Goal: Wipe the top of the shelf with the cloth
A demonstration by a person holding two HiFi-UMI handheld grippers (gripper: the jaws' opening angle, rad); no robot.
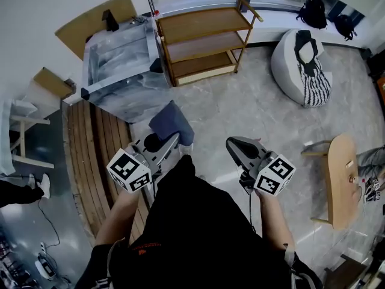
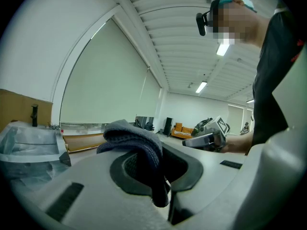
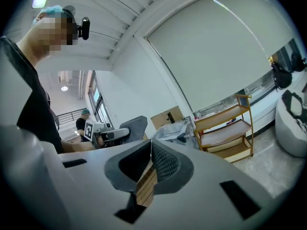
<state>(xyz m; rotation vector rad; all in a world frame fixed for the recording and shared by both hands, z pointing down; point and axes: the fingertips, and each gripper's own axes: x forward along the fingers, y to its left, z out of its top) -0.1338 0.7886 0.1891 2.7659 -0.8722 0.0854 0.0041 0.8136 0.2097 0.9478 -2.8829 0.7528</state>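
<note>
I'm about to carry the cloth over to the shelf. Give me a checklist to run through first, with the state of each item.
1. Hold on the cloth by the left gripper: ok, jaws shut on it.
2. Is the right gripper free: ok, jaws together, nothing between them.
3. Is the shelf top bare: ok, nothing shows on it.
4. Reach from cloth to shelf top: not ok, open floor lies between.
5. Path over that floor: ok, looks unobstructed.

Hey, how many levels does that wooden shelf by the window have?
3. The wooden shelf has a top board, a middle board below it and a bottom board nearest the floor. None seems hidden.
</note>
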